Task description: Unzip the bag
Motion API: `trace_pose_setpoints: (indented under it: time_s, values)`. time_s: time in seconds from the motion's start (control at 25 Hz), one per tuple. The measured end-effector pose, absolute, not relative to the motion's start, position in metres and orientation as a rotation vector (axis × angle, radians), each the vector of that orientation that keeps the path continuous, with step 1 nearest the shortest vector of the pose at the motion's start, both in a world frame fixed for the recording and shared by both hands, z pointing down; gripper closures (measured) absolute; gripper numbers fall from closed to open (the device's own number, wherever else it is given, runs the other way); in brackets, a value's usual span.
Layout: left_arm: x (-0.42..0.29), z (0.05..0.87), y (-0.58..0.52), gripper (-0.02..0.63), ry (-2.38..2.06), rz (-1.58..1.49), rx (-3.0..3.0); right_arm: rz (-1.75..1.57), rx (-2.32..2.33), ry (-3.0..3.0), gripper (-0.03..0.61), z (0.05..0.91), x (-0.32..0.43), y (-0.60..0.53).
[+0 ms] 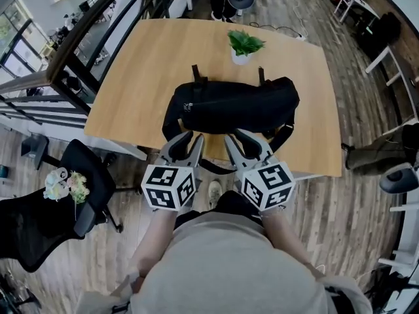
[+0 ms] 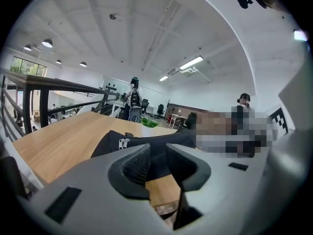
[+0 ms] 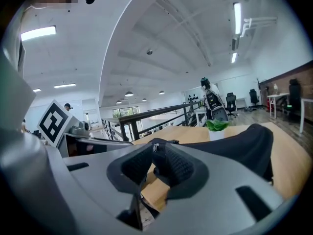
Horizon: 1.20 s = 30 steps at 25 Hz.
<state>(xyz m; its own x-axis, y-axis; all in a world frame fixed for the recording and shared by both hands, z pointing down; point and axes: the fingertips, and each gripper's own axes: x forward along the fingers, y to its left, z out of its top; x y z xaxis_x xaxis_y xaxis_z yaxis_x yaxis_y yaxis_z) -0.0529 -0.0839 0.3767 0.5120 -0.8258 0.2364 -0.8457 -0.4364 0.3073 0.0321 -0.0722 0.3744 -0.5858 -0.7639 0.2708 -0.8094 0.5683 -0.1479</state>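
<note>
The black bag (image 1: pixel 232 106) lies across the tabletop (image 1: pixel 144 64), long axis left to right, zip pulls (image 1: pixel 188 106) at its left end. A potted plant (image 1: pixel 244 46) stands just behind it (far side). The left gripper (image 1: pixel 192 137) and right gripper (image 1: pixel 235 137) hover at the bag's near side, jaws parted and empty, the bag just ahead

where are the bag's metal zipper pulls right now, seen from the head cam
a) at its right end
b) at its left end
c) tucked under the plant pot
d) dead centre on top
b: in the head view the silver zipper pulls glint at the left end of the black bag, while the potted plant stands apart on the table behind the bag.
</note>
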Motion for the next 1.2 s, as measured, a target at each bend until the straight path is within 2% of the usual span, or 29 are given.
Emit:
trace_pose_setpoints:
  time_s: [0.72,1.2]
  values:
    - [-0.044,0.38,-0.147,0.503,-1.486,0.046,2.293,0.417,1.2,-2.65,0.502,0.384,0.044,-0.132]
    - [-0.096,0.379,-0.182,0.503,-1.595,0.06,2.244,0.432,1.216,-2.632,0.514,0.387,0.036,-0.155]
